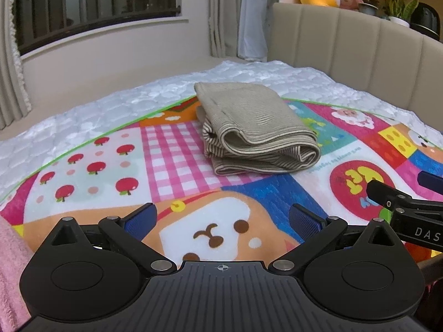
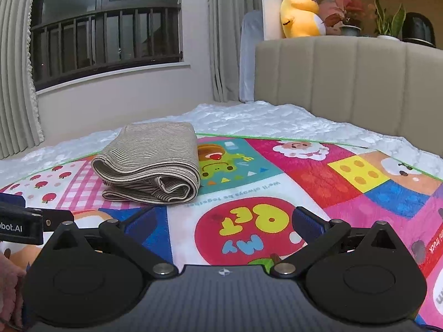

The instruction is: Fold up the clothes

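A beige striped garment [image 1: 254, 130] lies folded in a thick bundle on the colourful play mat [image 1: 177, 163], near the mat's far edge. It also shows in the right wrist view [image 2: 149, 163], ahead and to the left. My left gripper [image 1: 223, 218] is open and empty, held low over the mat short of the garment. My right gripper [image 2: 224, 221] is open and empty, to the right of the garment and short of it. The right gripper's finger [image 1: 387, 196] shows at the right edge of the left wrist view; the left gripper [image 2: 25, 221] shows at the left edge of the right wrist view.
The mat lies on a white quilted mattress [image 1: 110, 96]. A beige padded headboard [image 2: 346, 77] stands at the right, with a yellow plush toy [image 2: 301, 13] and potted plants [image 2: 387, 22] on the ledge behind. A window and curtains are at the far left. Pink cloth [image 1: 11, 276] is at the near left.
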Motion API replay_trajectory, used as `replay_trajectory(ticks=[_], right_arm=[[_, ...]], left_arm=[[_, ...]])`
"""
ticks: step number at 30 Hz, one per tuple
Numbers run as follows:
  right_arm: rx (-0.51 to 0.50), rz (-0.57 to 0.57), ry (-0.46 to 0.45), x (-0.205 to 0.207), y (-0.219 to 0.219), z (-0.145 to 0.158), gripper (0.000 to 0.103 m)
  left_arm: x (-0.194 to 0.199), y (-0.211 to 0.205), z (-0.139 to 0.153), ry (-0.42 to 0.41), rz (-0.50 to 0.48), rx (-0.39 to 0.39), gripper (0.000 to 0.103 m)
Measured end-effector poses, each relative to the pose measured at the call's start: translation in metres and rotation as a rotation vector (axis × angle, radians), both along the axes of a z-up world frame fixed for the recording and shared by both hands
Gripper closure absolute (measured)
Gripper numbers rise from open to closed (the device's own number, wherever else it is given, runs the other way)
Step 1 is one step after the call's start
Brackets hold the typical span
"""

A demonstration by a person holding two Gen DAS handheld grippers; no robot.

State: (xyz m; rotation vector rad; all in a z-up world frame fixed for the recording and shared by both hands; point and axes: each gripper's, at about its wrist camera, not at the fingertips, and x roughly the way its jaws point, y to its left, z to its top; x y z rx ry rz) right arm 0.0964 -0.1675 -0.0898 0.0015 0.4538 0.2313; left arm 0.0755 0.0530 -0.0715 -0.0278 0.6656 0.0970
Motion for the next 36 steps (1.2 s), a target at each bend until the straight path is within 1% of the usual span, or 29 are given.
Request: replay_trajectory(ticks=[11,20,36], right_arm=[[0.040,-0.010,0.019,0.003,-0.005,-0.001,0.000],[0.056,-0.011,0.034,0.005,-0.007,-0.002,0.000],[0.057,-0.013,0.034,0.005,-0.006,-0.002,0.000]], left_arm=[[0.002,-0.003,-0.003,0.028,-0.007,0.017,0.000],[0.000,-0.011,-0.007,0.045,-0.034,0.067,0.000],[0.001,-0.010,-0.007,0.058,-0.028,0.060,0.000]])
